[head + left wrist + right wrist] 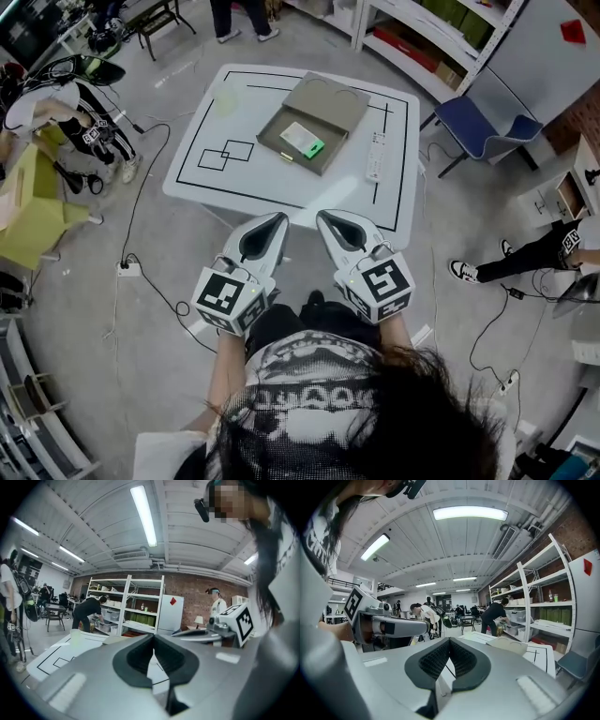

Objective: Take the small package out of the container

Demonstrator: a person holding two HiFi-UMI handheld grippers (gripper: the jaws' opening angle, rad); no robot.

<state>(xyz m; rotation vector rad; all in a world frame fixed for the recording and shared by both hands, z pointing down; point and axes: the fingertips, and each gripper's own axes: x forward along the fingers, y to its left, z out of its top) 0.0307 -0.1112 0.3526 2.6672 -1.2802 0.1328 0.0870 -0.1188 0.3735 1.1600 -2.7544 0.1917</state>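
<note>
A: How are the left tongs [279, 218] and right tongs [324, 217] made?
B: Of grey shells, lined with black pads. A white cube [230, 300] with black squares is fixed on each.
A: What is worn?
B: A black-and-white patterned shirt [309, 394] is worn.

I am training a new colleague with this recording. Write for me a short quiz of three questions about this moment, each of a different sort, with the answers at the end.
1. True or false: the lid of the container is closed.
2. Choose one. The small package lies: A) inside the container; B) on top of the lid; C) between the jaws of a gripper.
3. Fill in the word: the jaws of the left gripper and of the right gripper are both ___, with nothing between them.

Key
1. False: the lid stands open.
2. A.
3. Shut.
</note>
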